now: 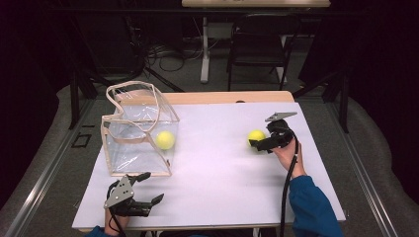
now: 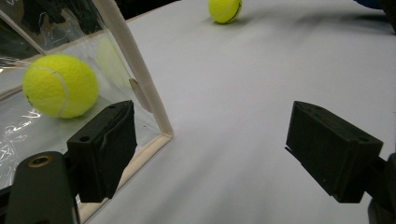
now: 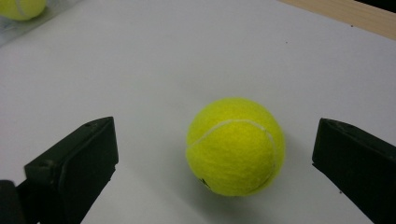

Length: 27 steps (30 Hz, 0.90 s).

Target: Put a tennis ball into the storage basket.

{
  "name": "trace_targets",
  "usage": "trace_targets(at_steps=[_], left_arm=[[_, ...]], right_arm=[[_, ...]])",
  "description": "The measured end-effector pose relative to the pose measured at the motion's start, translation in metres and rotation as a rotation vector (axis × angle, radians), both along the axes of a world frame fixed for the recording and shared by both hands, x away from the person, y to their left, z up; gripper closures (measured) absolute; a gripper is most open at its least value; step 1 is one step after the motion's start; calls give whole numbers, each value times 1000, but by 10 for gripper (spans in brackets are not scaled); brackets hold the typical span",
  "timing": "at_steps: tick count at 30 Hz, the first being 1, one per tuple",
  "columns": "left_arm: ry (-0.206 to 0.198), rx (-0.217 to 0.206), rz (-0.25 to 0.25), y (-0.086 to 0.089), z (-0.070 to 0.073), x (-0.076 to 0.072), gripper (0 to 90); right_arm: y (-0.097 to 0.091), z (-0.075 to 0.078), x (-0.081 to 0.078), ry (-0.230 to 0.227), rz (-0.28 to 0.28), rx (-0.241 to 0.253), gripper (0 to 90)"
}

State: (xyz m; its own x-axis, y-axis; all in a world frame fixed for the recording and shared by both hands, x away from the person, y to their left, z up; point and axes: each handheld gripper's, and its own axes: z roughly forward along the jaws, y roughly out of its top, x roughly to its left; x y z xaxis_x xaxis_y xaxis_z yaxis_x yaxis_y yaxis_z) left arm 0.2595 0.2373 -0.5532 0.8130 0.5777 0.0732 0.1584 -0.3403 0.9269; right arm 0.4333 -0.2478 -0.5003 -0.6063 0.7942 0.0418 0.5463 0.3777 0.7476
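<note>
White table (image 1: pixel 217 163): right gripper (image 1: pixel 258 143), jaws wide, flanking loose tennis ball (image 1: pixel 256 137) at 3 o'clock; left gripper (image 1: pixel 150 190) wide, empty, at 7 o'clock beside clear bag (image 1: pixel 126 143).

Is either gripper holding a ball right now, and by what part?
Nothing is held. The right gripper is open, its fingers either side of the tennis ball. The left gripper is open.

Pretty dark back there, black curtains (image 1: pixel 29 59) all round. Grey carpet floor (image 1: pixel 44 163) with a metal rail (image 1: pixel 47 170) running along the left. Black folding chair (image 1: pixel 259 42) behind the white-topped table (image 1: pixel 217 168), plus a white desk leg (image 1: pixel 204 49) and tangled cables (image 1: pixel 165 54).
</note>
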Motion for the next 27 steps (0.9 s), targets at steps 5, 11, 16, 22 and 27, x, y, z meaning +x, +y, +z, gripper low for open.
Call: trace_targets(at_steps=[5, 11, 16, 22, 27], left_arm=[[1, 6, -2, -1, 0, 0, 161], [1, 4, 1, 0, 0, 0, 161], [1, 2, 1, 0, 0, 0, 161], [1, 1, -3, 0, 0, 0, 161], [1, 2, -4, 0, 0, 0, 161]], right_arm=[[-1, -5, 5, 14, -6, 7, 0], [-2, -12, 11, 30, -14, 17, 0], [-1, -16, 15, 45, -19, 14, 0], [-1, -21, 19, 58, -20, 12, 0], [2, -23, 21, 63, -18, 2, 0]])
